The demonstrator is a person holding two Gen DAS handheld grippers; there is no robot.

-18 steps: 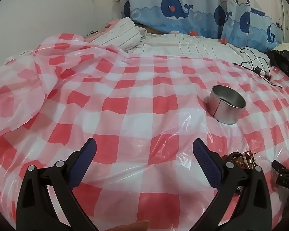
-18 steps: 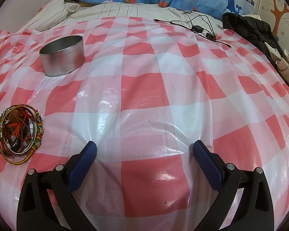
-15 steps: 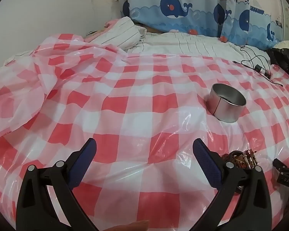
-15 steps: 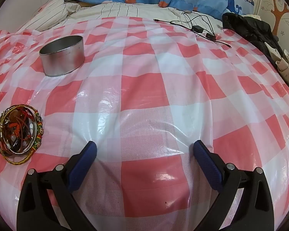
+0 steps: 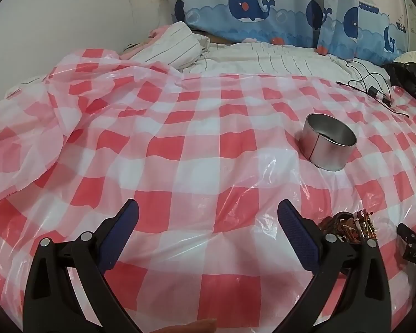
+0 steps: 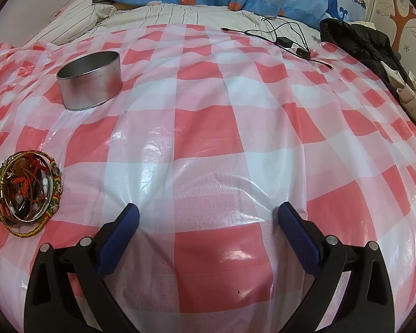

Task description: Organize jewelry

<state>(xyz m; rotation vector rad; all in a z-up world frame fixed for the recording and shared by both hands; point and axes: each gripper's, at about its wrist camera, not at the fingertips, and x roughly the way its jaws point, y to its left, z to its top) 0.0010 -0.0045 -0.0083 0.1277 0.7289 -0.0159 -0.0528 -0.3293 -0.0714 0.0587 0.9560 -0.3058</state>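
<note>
A heap of bangles and beaded bracelets [image 6: 26, 191] lies on the red-and-white checked plastic sheet [image 6: 208, 111], at the left of the right wrist view. In the left wrist view the same jewelry heap [image 5: 349, 226] shows partly behind my right-hand finger. A round metal tin [image 5: 328, 143], open on top, stands farther back; the right wrist view has this tin [image 6: 90, 79] at upper left. My left gripper [image 5: 208, 222] hangs open over bare sheet, nothing between its blue pads. My right gripper [image 6: 208, 222] is open too, right of the jewelry and apart from it.
A black cable with small plugs [image 6: 285, 37] lies at the far right of the sheet. Dark clothing [image 6: 357, 41] and a paper roll [image 6: 413, 97] sit at the right edge. Striped bedding [image 5: 249, 55] and whale-print pillows [image 5: 252, 8] lie behind; the sheet is crumpled at left [image 5: 41, 116].
The left wrist view has shifted slightly, so the tin and jewelry sit a little farther left in it. The right gripper has kept still. Both stay open.
</note>
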